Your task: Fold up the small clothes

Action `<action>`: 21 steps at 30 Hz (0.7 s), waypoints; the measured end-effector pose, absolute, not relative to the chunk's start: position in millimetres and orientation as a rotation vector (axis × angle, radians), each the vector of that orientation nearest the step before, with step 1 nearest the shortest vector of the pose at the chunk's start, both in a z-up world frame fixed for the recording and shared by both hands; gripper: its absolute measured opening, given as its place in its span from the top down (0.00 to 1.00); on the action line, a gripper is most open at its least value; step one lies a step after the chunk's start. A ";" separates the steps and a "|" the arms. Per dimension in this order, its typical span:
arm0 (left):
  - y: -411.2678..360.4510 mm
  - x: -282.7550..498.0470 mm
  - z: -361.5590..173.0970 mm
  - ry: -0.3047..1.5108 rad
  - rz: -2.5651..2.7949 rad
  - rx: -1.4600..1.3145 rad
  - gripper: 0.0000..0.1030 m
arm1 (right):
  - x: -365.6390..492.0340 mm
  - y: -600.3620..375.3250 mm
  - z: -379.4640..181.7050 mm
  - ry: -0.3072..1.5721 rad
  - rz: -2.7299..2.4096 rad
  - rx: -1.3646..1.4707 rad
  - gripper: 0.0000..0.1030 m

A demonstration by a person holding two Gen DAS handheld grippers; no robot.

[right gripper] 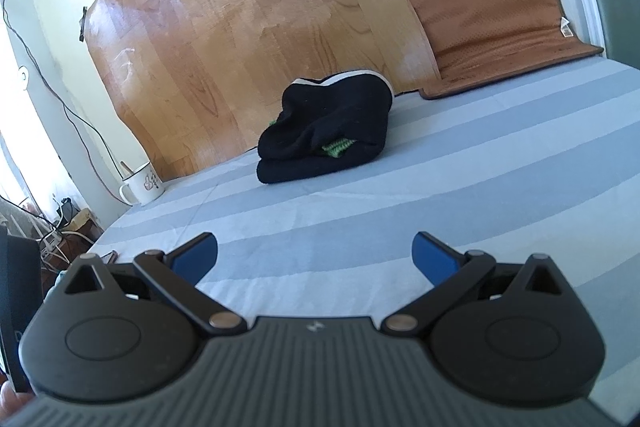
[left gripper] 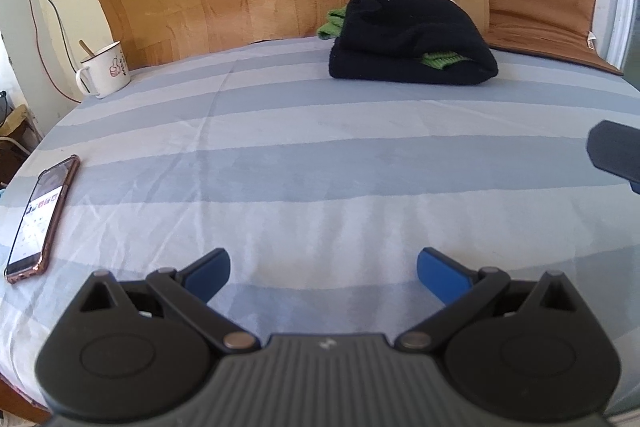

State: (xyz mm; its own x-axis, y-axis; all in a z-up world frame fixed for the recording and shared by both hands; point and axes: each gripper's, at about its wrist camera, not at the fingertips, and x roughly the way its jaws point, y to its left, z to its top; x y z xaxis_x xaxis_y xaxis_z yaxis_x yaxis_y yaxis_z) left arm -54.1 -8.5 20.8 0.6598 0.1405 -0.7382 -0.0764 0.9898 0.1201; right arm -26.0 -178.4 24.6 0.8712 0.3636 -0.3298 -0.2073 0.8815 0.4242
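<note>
A folded black garment with green knit trim (left gripper: 408,39) lies in a stack at the far side of the striped blue-and-white sheet (left gripper: 320,167), near the wooden board. The right wrist view shows the same black stack (right gripper: 328,135) ahead and slightly left. My left gripper (left gripper: 323,269) hovers over the near part of the sheet, open, nothing between its blue pads. My right gripper (right gripper: 315,255) is also open and empty, well short of the stack. A dark part of the right gripper (left gripper: 616,153) shows at the right edge of the left wrist view.
A white enamel mug (left gripper: 105,69) with a spoon stands at the far left corner. A phone (left gripper: 40,219) in a pink case lies at the left edge. A brown cushion mat (left gripper: 540,11) leans on the wall at the far right. Cables hang on the left wall.
</note>
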 end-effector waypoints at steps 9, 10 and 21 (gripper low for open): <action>-13.2 -58.7 20.4 0.854 0.082 0.067 0.00 | -29.8 -173.3 26.4 0.403 0.300 0.378 0.00; -13.4 -59.2 20.3 0.856 0.078 0.067 0.00 | -30.5 -173.4 26.6 0.401 0.299 0.378 0.00; -14.7 -62.3 19.1 0.887 0.039 0.040 0.00 | -35.2 -170.2 28.3 0.387 0.274 0.382 0.00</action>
